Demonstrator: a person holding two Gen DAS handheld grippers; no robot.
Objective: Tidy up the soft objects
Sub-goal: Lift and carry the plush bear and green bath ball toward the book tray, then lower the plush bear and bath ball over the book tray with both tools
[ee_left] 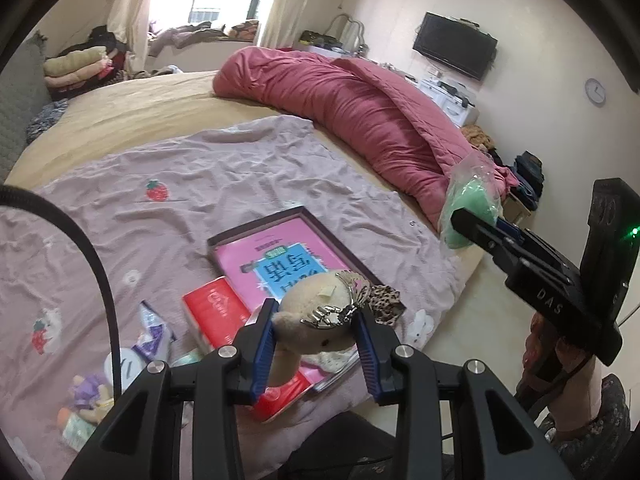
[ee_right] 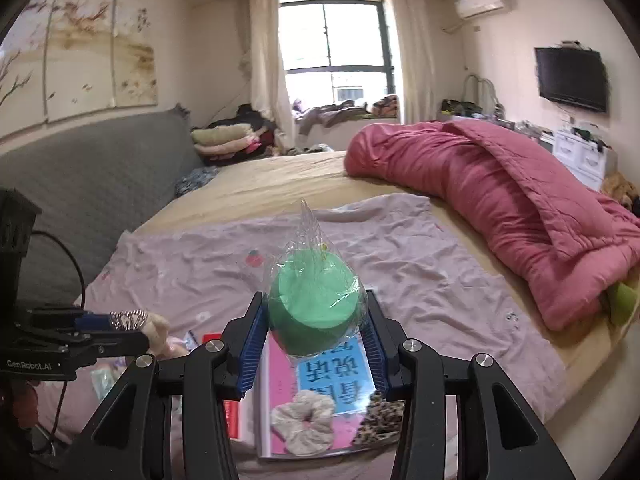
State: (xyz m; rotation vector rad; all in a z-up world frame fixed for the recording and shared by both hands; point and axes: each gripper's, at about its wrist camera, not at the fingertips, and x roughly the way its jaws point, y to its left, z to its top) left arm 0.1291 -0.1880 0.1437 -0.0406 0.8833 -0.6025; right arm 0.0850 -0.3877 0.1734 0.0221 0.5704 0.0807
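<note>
Filled most of both views: a bed (ee_right: pixel 280 184) under a tan sheet, with a rumpled pink quilt (ee_right: pixel 500 200) heaped along its 2 o'clock side. Spread over the near half, a mauve strawberry-print cover (ee_left: pixel 200 184). Lay on that cover toward 6 o'clock, a dark-framed tray holding a pink book (ee_right: pixel 320 384) with blue lettering, a red packet (ee_left: pixel 216 316) touching its 9 o'clock edge.

Held above the book: a green sponge in a clear bag (ee_right: pixel 314 308), pinched between the blue pads of the right gripper (ee_right: pixel 314 344), jaws closed partway onto its sides. Clamped likewise in the left gripper (ee_left: pixel 316 332), a beige plush toy (ee_left: pixel 316 316) wearing a small silver crown, raised over the red packet, jaws pressed against it on both sides.

Rested on the book at 6 o'clock in the right wrist view: a cream scrunchie (ee_right: pixel 304 420), and just beside it at 3 o'clock a leopard-print scrunchie (ee_right: pixel 380 420). Scattered at 8 o'clock in the left wrist view, a few small toys and packets (ee_left: pixel 88 404), too blurred to identify, possibly a purple doll among them.
</note>
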